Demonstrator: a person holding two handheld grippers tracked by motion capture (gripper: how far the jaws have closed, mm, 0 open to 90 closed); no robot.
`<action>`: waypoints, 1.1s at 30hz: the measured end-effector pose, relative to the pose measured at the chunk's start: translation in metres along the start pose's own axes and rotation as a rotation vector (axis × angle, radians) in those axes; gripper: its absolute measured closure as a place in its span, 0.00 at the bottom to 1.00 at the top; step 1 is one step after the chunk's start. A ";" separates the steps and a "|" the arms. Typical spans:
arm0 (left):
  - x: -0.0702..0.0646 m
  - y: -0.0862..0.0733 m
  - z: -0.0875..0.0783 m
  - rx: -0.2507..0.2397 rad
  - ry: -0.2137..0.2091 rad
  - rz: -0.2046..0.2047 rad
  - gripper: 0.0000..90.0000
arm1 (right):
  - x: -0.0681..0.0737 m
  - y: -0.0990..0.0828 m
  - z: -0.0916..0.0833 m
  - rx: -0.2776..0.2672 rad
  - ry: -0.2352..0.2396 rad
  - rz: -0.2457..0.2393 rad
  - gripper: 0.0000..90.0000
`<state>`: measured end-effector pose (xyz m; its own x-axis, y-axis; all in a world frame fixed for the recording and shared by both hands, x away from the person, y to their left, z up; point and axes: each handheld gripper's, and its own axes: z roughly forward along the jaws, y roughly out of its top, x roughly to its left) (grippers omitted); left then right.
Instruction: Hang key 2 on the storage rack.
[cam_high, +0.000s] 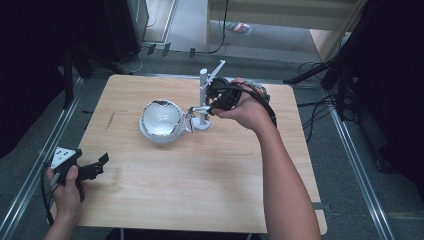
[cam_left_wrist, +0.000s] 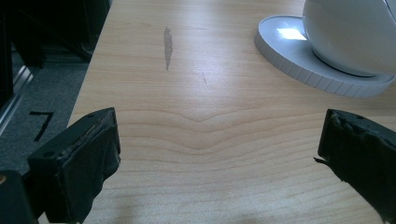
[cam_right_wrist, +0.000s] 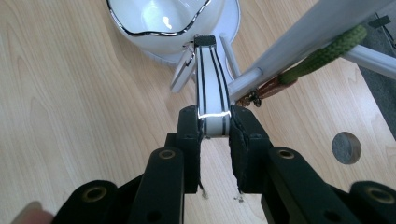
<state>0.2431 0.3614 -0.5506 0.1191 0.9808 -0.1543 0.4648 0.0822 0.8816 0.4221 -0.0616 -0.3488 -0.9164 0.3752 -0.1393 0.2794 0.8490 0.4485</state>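
Near the far middle of the tabletop (cam_high: 210, 200), the right gripper (cam_right_wrist: 215, 123) has its fingers pinching a white spoon handle (cam_right_wrist: 211, 88) beside the white bowl (cam_high: 161, 121). Left gripper (cam_left_wrist: 219, 149) sits at the near-left edge, fingers spread, holding nothing.

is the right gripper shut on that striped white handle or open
Shut: the right gripper has both pads pressed on the striped handle beside the white bowl.

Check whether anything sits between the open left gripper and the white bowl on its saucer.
Nothing visible does. In the left gripper view, bare wooden table runs from the open left gripper up to the saucer under the white bowl. The right gripper, shut on a white striped handle, works at the bowl's far side.
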 end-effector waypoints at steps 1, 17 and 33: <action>0.000 0.000 0.000 0.000 0.000 0.000 0.00 | -0.002 0.000 0.000 0.002 -0.002 0.000 0.84; 0.000 0.000 0.000 0.002 -0.001 -0.001 0.00 | -0.017 -0.002 0.010 -0.009 -0.003 0.033 0.84; 0.000 0.000 0.000 0.001 -0.002 -0.001 0.00 | -0.021 0.002 0.017 -0.048 -0.078 0.056 0.82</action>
<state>0.2430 0.3618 -0.5505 0.1204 0.9804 -0.1560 0.4654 0.0831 0.8812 0.4463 -0.0616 -0.3601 -0.8741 0.4509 -0.1804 0.3138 0.8079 0.4989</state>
